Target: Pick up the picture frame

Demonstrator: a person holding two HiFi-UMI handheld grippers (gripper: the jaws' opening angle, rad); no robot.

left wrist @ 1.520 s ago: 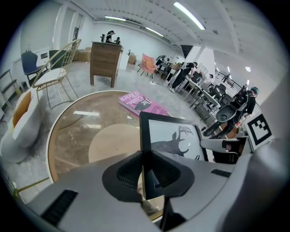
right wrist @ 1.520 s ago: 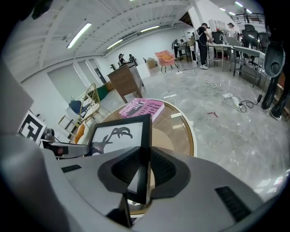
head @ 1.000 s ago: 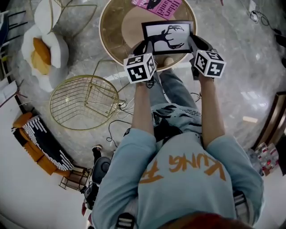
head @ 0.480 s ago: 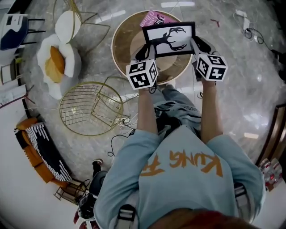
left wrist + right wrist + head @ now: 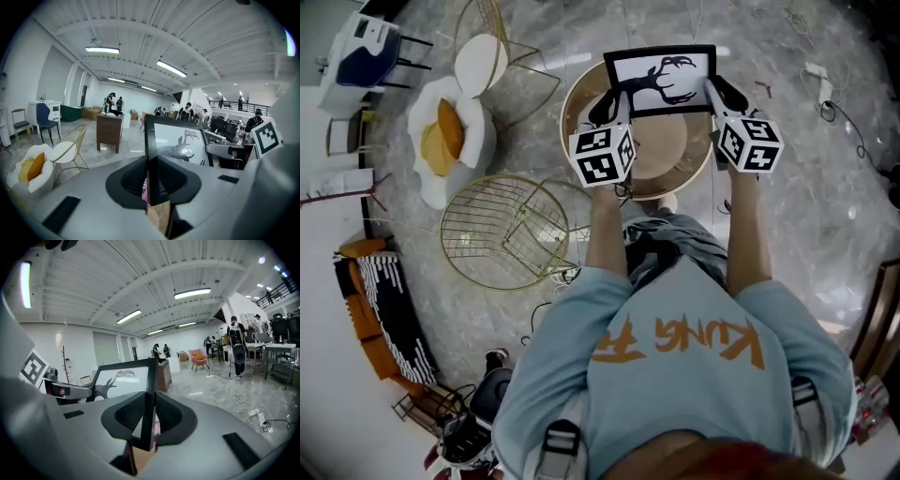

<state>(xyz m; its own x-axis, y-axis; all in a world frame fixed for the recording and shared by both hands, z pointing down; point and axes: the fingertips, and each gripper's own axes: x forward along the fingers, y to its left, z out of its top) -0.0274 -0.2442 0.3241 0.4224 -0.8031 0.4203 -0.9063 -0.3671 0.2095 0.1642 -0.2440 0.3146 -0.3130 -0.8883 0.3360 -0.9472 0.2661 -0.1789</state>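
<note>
The left gripper is clenched on the left edge of the picture frame and the right gripper on its right edge, each pinching the black border, so the frame hangs between them with its dark silhouette print facing the person. It sits over the far side of the round surface, apparently clear of it, with a wire chair well off to the left. The pick-up looks nearly done, and the next move calls for equal grip and level hands so the frame neither twists nor slips.
</note>
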